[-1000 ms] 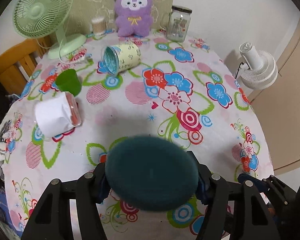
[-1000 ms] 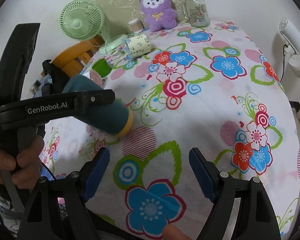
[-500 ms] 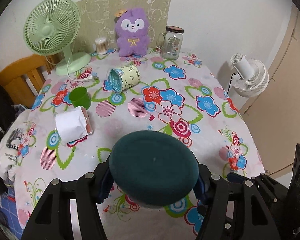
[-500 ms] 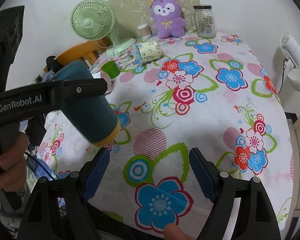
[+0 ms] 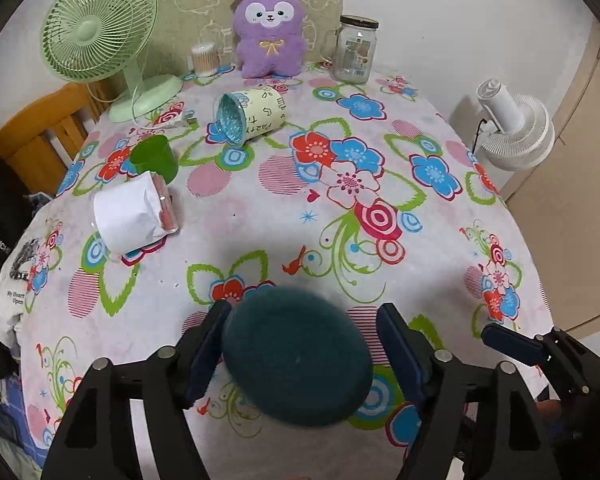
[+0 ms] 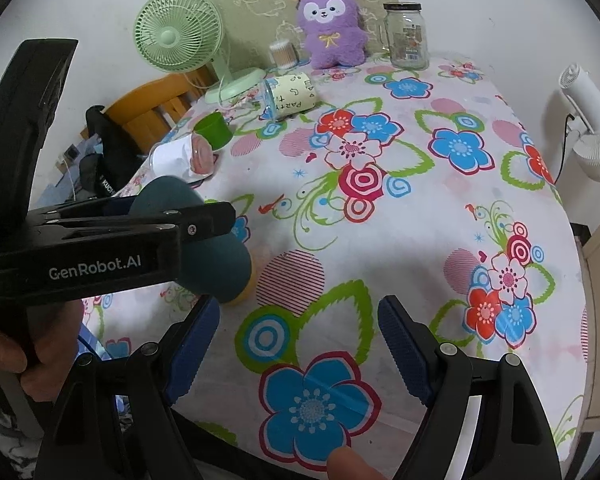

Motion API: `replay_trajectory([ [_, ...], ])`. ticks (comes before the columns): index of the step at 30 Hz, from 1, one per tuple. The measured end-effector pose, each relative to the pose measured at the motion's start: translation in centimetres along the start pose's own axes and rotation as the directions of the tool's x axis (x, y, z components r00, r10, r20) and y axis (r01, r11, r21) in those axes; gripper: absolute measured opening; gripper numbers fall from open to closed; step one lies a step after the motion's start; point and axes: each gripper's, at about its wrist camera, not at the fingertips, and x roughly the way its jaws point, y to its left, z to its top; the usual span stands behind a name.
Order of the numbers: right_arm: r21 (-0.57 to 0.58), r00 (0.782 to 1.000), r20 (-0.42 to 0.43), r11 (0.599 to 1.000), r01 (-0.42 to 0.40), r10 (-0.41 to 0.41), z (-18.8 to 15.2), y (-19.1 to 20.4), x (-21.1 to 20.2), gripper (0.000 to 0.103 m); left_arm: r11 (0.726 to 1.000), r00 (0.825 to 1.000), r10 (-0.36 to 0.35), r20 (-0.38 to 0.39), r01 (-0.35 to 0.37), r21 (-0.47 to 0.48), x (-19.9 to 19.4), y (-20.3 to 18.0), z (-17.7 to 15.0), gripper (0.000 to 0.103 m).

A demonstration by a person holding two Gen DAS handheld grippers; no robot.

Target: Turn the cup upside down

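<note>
A dark teal cup with a yellow rim sits upside down between the fingers of my left gripper, base toward the camera. In the right wrist view the same cup stands mouth down, rim at the flowered tablecloth, with the left gripper's finger across its side. The left jaws look slightly apart from the cup; contact is unclear. My right gripper is open and empty over the table's near edge.
Farther back lie a white cup on its side, a green cup and a patterned cup on its side. A green fan, purple plush, glass jar and cotton-swab box line the back. A white fan stands right.
The left gripper has lowered the teal cup from above the table down to the cloth, mouth down. Its jaws look a little wider than before. The right gripper stays open.
</note>
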Motion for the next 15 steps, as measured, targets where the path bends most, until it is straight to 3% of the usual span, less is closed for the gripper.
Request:
replay_trajectory([
  [15, -0.023, 1.0, -0.006, 1.0, 0.005, -0.005, 0.35, 0.88, 0.26, 0.084, 1.0, 1.0, -0.015, 0.014, 0.015, -0.007, -0.65, 0.13, 0.49, 0.086],
])
